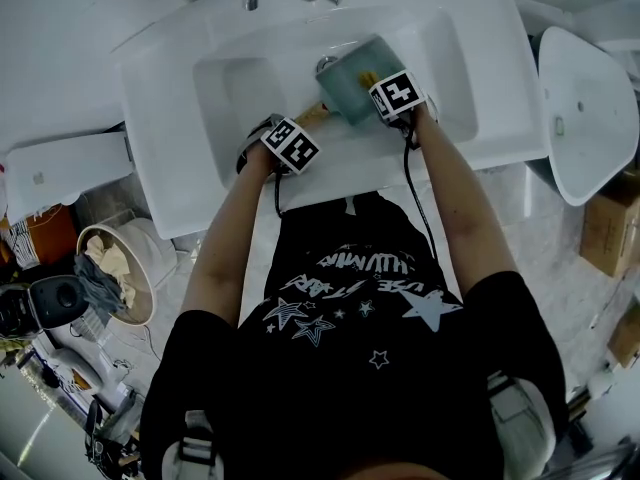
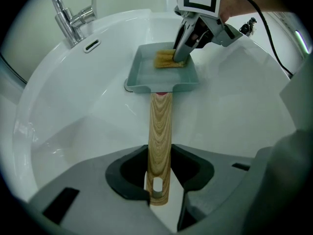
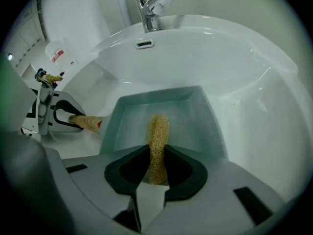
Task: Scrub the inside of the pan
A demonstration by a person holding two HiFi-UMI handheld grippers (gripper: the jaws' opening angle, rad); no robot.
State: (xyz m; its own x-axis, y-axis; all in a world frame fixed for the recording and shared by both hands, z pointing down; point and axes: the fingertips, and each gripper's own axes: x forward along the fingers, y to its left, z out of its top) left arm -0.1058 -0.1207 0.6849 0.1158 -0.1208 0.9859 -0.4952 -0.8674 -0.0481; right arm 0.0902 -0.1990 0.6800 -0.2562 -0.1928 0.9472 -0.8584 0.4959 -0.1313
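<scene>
Left tongs (image 2: 164,192) are pinching the handle (image 2: 160,141) near its end, so I am bracing the pan (image 2: 139,67) flat on the bottom of the sink (image 1: 440,78), with the handle pointing at the sink's front edge. Right tongs (image 3: 154,177) are clamping the scrubber (image 3: 158,136) edge-on, pointing steeply down into the sink. That way its free end is pressing on the pan's inside floor while the pan cannot slide.
</scene>
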